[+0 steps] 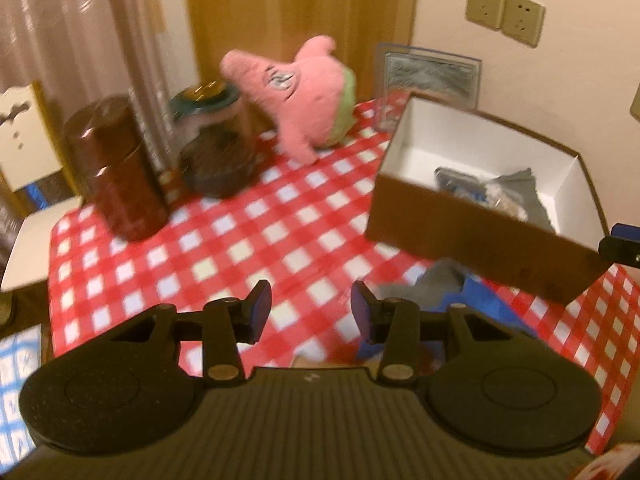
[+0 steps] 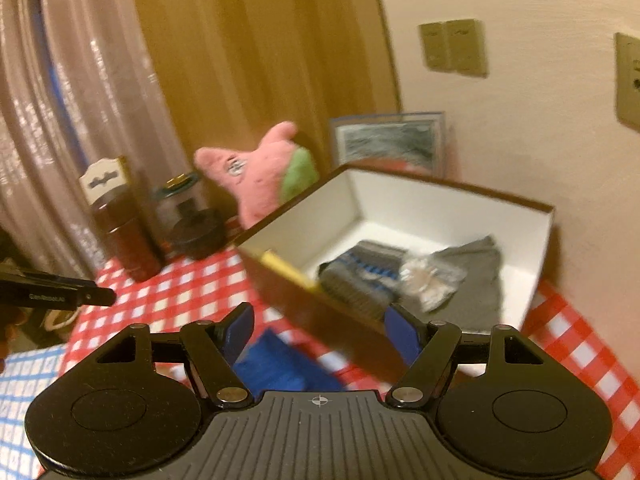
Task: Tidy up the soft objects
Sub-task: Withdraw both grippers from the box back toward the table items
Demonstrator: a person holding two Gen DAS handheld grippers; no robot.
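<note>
A red-and-white checked cloth (image 1: 256,240) covers the worktop, which stands against a cream wall with two sockets (image 1: 505,14), a wood panel and a sheer curtain (image 1: 80,40). At the back a pink plush star (image 1: 296,96) stands beside a glass jar (image 1: 212,140) and a brown canister (image 1: 116,168). An open brown box (image 2: 400,208) holds folded grey cloth (image 2: 476,276). Left tongs (image 1: 311,312) and right tongs (image 2: 318,330) are both parted, gripping nothing; blue fabric (image 2: 276,364) lies under the right.
</note>
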